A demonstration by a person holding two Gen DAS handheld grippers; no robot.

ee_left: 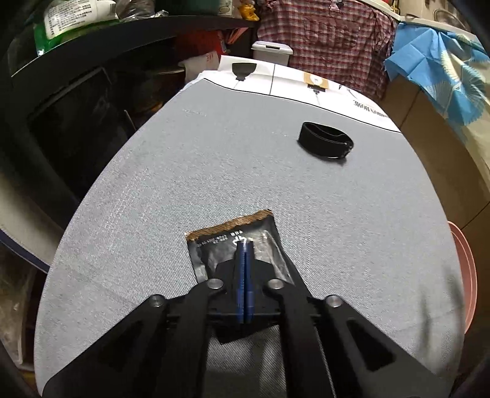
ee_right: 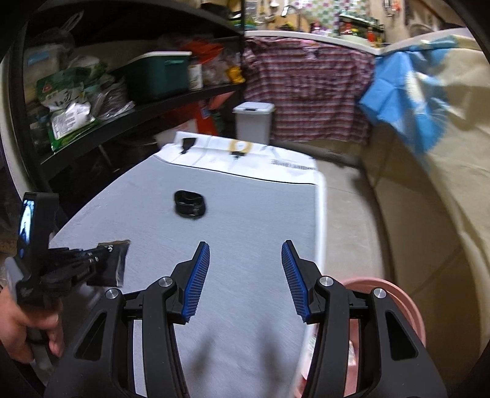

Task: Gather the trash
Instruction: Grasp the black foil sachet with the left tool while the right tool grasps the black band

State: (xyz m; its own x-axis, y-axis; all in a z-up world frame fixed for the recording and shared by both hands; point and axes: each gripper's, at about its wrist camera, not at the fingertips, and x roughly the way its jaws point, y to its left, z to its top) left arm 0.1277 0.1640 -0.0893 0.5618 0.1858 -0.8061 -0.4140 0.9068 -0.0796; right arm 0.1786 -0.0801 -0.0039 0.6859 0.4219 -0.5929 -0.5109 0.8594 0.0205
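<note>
Grey tabletop [ee_left: 214, 153], pink bin [ee_right: 407, 309] off its right edge. Black wrapper [ee_left: 266, 242] sits near the tabletop's front edge, left hand-held gripper [ee_left: 244, 243] pinched shut on it, angled steeply down. Right hand-held gripper [ee_right: 245, 275] open, empty, over the right side. Best to lift straight up without sliding, then carry across to the bin.

Upside-down print on the far white strip of the table cover [ee_left: 352, 101] ends in "HOME"; the word before it blurs out. The dark wrapper [ee_left: 263, 242] near the front carries small white printing, too fine to read. Packets on the left shelf [ee_left: 70, 21] show text, also illegible.
</note>
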